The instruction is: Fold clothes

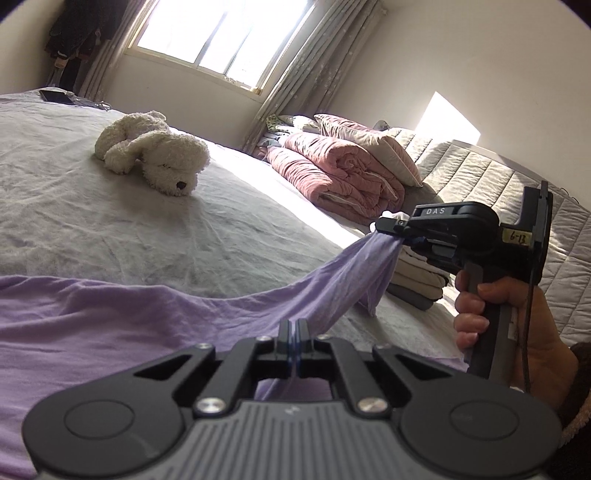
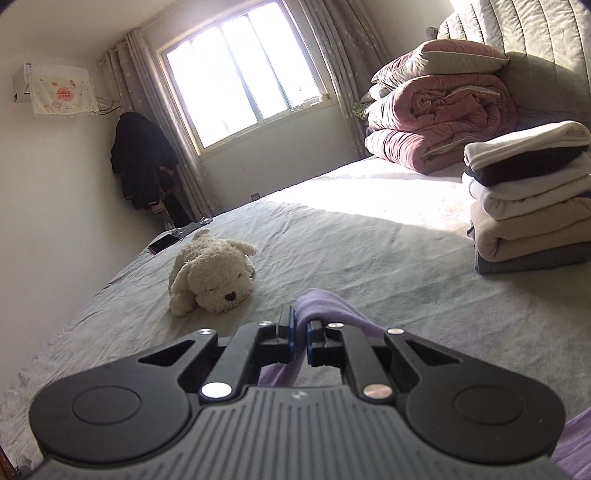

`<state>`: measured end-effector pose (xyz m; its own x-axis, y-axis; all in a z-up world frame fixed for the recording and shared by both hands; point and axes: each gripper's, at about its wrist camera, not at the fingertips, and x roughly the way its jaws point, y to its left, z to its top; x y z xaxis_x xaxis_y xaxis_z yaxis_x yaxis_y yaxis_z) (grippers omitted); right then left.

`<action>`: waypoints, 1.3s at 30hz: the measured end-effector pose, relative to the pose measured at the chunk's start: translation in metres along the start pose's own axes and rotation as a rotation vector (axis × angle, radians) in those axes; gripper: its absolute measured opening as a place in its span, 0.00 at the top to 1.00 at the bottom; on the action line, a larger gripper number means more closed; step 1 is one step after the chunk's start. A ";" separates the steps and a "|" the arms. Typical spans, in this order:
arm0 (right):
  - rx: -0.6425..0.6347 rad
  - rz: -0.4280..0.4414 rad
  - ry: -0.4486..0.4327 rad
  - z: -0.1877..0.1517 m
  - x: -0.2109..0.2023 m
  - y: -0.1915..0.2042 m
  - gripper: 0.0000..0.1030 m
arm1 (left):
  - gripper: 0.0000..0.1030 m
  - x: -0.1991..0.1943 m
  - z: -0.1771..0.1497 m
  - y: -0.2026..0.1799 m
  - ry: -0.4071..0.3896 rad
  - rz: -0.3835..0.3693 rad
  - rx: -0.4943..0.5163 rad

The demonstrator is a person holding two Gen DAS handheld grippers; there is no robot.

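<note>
left wrist: lilac garment [image 1: 110,317] cut off below.

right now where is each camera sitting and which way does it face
Left wrist: on the left gripper, low over the bed, facing the window; its fingers pinch the purple garment; the right gripper and the hand holding it show.
Right wrist: on the right gripper, higher, facing the window; fingers clamp purple cloth.
Shared: plush dog, pink quilts, folded stack.
</note>
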<state>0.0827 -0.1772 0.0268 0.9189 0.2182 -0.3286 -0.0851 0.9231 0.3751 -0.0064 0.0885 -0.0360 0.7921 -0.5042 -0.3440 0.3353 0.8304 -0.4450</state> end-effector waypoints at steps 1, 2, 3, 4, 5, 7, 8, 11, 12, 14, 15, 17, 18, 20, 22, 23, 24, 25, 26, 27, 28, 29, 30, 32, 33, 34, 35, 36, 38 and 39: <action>-0.009 0.000 -0.009 0.001 -0.003 0.003 0.91 | 1.00 -0.004 0.001 0.001 -0.012 -0.001 0.003; -0.019 -0.001 -0.019 0.002 -0.006 0.005 0.91 | 1.00 -0.007 0.001 0.001 -0.025 -0.001 0.006; -0.027 -0.001 -0.029 0.003 -0.009 0.007 0.91 | 1.00 -0.011 0.003 0.003 -0.035 -0.001 0.004; -0.034 0.000 -0.039 0.004 -0.011 0.009 0.91 | 1.00 -0.014 0.004 0.004 -0.046 -0.001 0.002; -0.040 0.001 -0.047 0.005 -0.014 0.010 0.91 | 1.00 -0.018 0.005 0.005 -0.056 -0.001 0.000; -0.049 0.003 -0.065 0.007 -0.019 0.013 0.91 | 1.00 -0.024 0.007 0.009 -0.077 -0.004 -0.013; -0.053 0.006 -0.073 0.008 -0.021 0.014 0.91 | 1.00 -0.027 0.007 0.010 -0.085 -0.005 -0.017; -0.067 0.011 -0.096 0.011 -0.028 0.018 0.91 | 1.00 -0.032 0.009 0.012 -0.098 -0.012 -0.017; -0.072 0.014 -0.102 0.012 -0.030 0.019 0.91 | 1.00 -0.033 0.009 0.012 -0.092 -0.023 -0.010; -0.083 0.020 -0.113 0.014 -0.034 0.021 0.91 | 0.98 -0.032 0.007 0.009 -0.063 -0.041 0.019; -0.090 0.022 -0.119 0.014 -0.037 0.023 0.91 | 0.85 -0.031 0.005 0.007 -0.055 -0.037 0.038; -0.100 0.023 -0.127 0.015 -0.040 0.026 0.91 | 0.51 -0.028 0.000 0.001 -0.034 -0.041 0.072; -0.104 0.022 -0.128 0.015 -0.041 0.027 0.91 | 0.46 -0.026 -0.003 -0.002 -0.028 -0.039 0.095; -0.110 0.021 -0.128 0.015 -0.043 0.028 0.91 | 0.47 -0.023 -0.008 -0.007 -0.015 -0.036 0.141; -0.116 0.018 -0.128 0.016 -0.045 0.029 0.91 | 0.47 -0.017 -0.013 -0.011 0.008 -0.023 0.191; -0.120 0.018 -0.127 0.016 -0.047 0.029 0.91 | 0.47 -0.014 -0.016 -0.014 0.019 -0.010 0.222; -0.125 0.019 -0.125 0.016 -0.049 0.030 0.91 | 0.47 -0.012 -0.020 -0.017 0.029 0.004 0.253; -0.136 0.018 -0.122 0.017 -0.050 0.031 0.91 | 0.47 -0.011 -0.022 -0.020 0.027 0.022 0.284; -0.148 0.017 -0.121 0.018 -0.052 0.032 0.91 | 0.47 -0.010 -0.025 -0.023 0.026 0.040 0.315; -0.159 0.016 -0.122 0.018 -0.053 0.033 0.91 | 0.50 -0.009 -0.027 -0.026 0.024 0.057 0.344; -0.172 0.015 -0.124 0.018 -0.056 0.034 0.91 | 0.54 -0.008 -0.029 -0.028 0.021 0.072 0.362; -0.184 0.014 -0.128 0.019 -0.058 0.035 0.91 | 0.66 -0.007 -0.030 -0.030 0.027 0.094 0.378; -0.194 0.013 -0.133 0.019 -0.061 0.035 0.91 | 0.87 -0.005 -0.031 -0.031 0.032 0.117 0.393; -0.218 0.010 -0.140 0.019 -0.065 0.035 0.91 | 0.99 -0.006 -0.030 -0.031 0.030 0.175 0.399; -0.227 0.008 -0.141 0.019 -0.067 0.035 0.91 | 0.99 -0.010 -0.029 -0.030 0.003 0.197 0.396; -0.236 0.005 -0.141 0.019 -0.069 0.035 0.91 | 0.99 -0.014 -0.027 -0.029 -0.023 0.216 0.394; -0.245 0.000 -0.141 0.018 -0.071 0.034 0.91 | 0.99 -0.019 -0.025 -0.030 -0.046 0.222 0.390; -0.258 -0.006 -0.141 0.018 -0.072 0.033 0.91 | 0.99 -0.026 -0.022 -0.029 -0.073 0.225 0.385; -0.289 -0.018 -0.140 0.016 -0.075 0.031 0.91 | 0.99 -0.036 -0.017 -0.029 -0.112 0.226 0.377; -0.305 -0.023 -0.138 0.014 -0.076 0.031 0.91 | 0.99 -0.040 -0.015 -0.028 -0.115 0.219 0.377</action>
<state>0.0155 -0.1702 0.0758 0.9636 0.1708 -0.2058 -0.1562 0.9840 0.0852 -0.0549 0.0818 -0.0220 0.9095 -0.2950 -0.2929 0.2990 0.9537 -0.0321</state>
